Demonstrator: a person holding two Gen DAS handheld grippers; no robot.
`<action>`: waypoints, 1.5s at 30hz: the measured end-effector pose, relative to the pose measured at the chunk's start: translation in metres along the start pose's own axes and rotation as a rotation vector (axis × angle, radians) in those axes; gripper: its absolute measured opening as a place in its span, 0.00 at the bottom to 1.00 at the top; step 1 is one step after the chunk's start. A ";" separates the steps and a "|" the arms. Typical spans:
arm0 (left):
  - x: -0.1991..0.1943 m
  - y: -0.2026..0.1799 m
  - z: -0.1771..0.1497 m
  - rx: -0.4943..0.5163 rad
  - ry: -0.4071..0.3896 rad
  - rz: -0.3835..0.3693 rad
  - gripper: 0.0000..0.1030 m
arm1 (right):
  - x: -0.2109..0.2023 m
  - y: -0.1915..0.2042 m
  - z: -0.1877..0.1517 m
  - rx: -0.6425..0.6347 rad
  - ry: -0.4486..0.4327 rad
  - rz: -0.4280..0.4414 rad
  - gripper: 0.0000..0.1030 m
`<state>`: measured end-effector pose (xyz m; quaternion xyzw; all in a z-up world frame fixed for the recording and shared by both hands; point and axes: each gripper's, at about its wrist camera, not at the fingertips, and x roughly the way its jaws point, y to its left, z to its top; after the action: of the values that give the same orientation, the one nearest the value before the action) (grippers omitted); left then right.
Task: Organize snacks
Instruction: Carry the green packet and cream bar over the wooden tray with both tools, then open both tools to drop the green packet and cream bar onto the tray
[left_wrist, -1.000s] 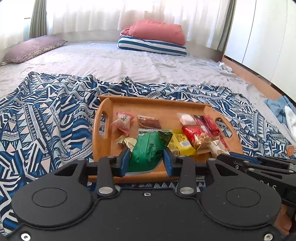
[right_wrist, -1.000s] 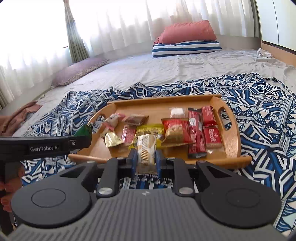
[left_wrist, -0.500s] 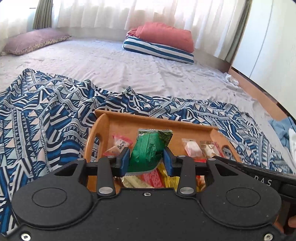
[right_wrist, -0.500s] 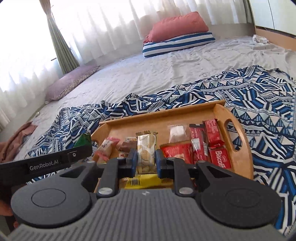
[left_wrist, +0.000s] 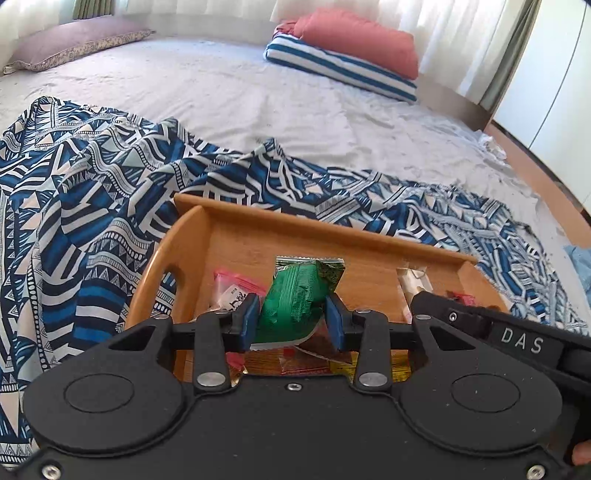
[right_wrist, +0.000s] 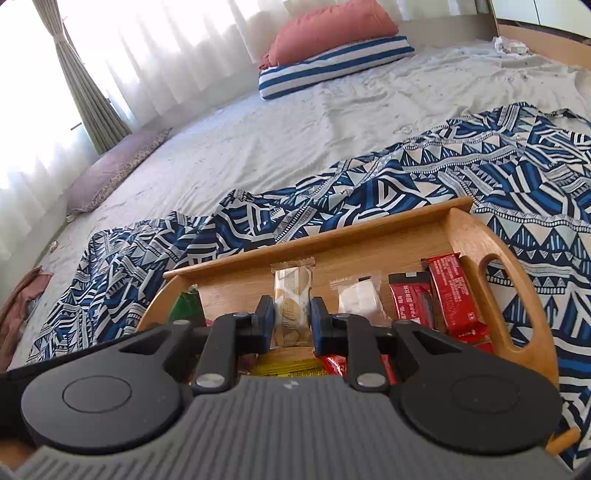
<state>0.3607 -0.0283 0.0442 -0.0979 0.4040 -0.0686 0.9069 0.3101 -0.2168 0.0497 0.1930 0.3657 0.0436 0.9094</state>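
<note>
Green snack packet (left_wrist: 291, 299) and clear biscuit packet (right_wrist: 292, 302) held upright above the wooden tray (right_wrist: 369, 236) of snacks

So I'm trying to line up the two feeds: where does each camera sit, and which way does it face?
Left wrist: sits on the left gripper, looking along its fingers, down over the wooden tray toward the pillows; its jaws grip a green packet, with the right gripper's side at right.
Right wrist: sits on the right gripper, facing likewise from further right; its jaws grip a pale biscuit packet.
Shared: tray, patterned blanket, striped pillow, green packet.
</note>
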 end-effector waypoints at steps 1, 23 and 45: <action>0.004 -0.001 -0.001 0.001 0.004 0.008 0.36 | 0.004 -0.001 0.000 0.007 0.006 0.001 0.24; 0.027 -0.010 -0.007 0.025 -0.003 0.037 0.35 | 0.038 -0.009 -0.014 -0.021 0.036 0.003 0.25; -0.002 -0.010 -0.001 0.034 -0.016 0.049 0.49 | 0.017 0.001 -0.011 -0.069 0.004 0.004 0.31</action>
<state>0.3581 -0.0376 0.0471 -0.0731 0.3977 -0.0527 0.9131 0.3151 -0.2089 0.0320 0.1623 0.3653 0.0585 0.9148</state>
